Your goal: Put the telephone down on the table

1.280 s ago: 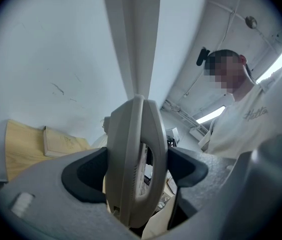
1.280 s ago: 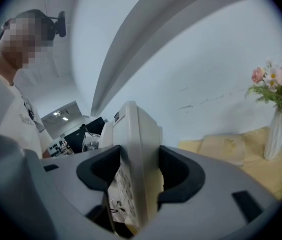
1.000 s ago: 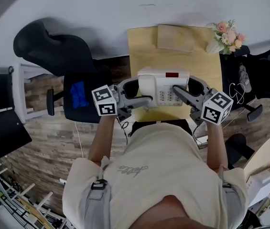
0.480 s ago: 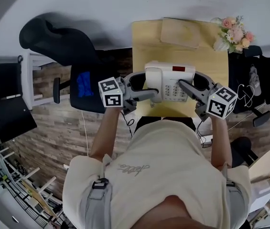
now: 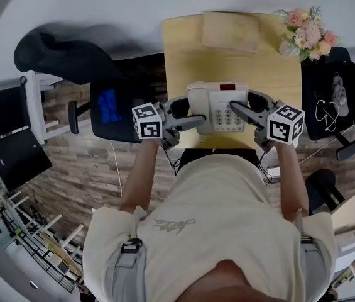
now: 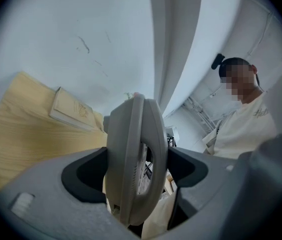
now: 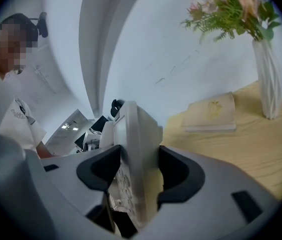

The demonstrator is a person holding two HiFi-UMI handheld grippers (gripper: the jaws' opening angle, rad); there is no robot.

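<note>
A white desk telephone [image 5: 218,107] with a keypad and a red display is held between both grippers over the near edge of the wooden table [image 5: 183,61]. My left gripper [image 5: 193,121] is shut on the telephone's left side, where the handset lies [image 6: 136,159]. From the other side my right gripper [image 5: 235,111] is shut on its right edge [image 7: 136,164]. In both gripper views the telephone stands edge-on between the jaws. Whether its base touches the table is hidden.
A closed book [image 5: 230,31] lies at the table's far edge, and a white vase of flowers [image 5: 306,33] stands at the far right corner. Black office chairs [image 5: 70,61] flank the table over a wood floor. My own torso fills the lower head view.
Both grippers and the telephone have stayed together and shifted slightly forward over the table's near edge. The grip on both sides is unchanged.
</note>
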